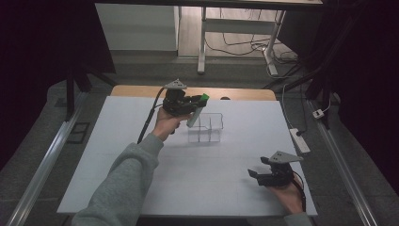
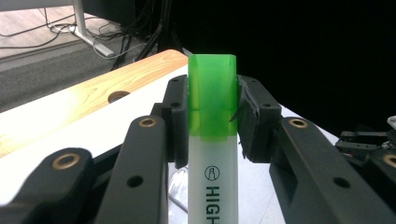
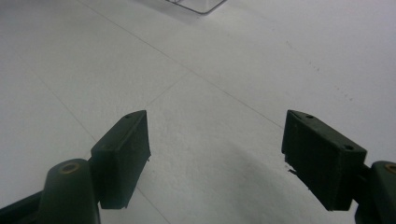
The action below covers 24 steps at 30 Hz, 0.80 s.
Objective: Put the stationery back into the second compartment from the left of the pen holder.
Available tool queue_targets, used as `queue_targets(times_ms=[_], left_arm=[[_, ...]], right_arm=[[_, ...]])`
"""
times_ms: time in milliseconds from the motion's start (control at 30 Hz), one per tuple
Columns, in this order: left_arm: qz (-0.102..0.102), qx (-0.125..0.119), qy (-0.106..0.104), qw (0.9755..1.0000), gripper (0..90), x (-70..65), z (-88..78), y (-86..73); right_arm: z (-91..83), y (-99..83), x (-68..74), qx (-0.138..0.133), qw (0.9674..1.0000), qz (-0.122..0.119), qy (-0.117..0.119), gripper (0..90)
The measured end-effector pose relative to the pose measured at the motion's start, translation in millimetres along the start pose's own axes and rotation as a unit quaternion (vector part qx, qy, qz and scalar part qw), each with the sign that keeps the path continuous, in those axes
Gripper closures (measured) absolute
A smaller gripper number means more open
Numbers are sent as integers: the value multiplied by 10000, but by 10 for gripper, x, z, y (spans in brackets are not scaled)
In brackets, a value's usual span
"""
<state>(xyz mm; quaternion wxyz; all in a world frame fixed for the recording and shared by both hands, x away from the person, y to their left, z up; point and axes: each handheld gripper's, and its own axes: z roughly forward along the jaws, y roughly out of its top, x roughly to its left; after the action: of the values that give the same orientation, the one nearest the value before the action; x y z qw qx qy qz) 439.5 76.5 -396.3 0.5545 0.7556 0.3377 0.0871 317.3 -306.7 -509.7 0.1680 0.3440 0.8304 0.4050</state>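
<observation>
A white board [image 1: 188, 179] covers a wooden tabletop [image 1: 141, 91], whose bare strip at the far edge has a round hole [image 2: 117, 96]. Right of the table, a white power strip [image 1: 299, 140] lies on grey carpet. Beyond, white desk legs [image 1: 202, 42] stand among loose cables [image 1: 244, 44].

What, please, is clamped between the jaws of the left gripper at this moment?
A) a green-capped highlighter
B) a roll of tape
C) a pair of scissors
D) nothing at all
A: in the left gripper view, the jaws of the left gripper press on both sides of the green-capped highlighter, and the high view shows it held tilted over the clear compartment box.
</observation>
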Motion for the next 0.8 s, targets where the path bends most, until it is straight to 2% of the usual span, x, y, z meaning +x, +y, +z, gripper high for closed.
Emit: queue_targets(times_ms=[533, 800], left_arm=[[135, -25, 5, 9999, 663, -14, 223, 134], [138, -3, 14, 9999, 663, 36, 391, 109]], right_arm=[[6, -5, -5, 20, 10000, -3, -7, 233], [14, -13, -10, 45, 10000, -10, -3, 233]])
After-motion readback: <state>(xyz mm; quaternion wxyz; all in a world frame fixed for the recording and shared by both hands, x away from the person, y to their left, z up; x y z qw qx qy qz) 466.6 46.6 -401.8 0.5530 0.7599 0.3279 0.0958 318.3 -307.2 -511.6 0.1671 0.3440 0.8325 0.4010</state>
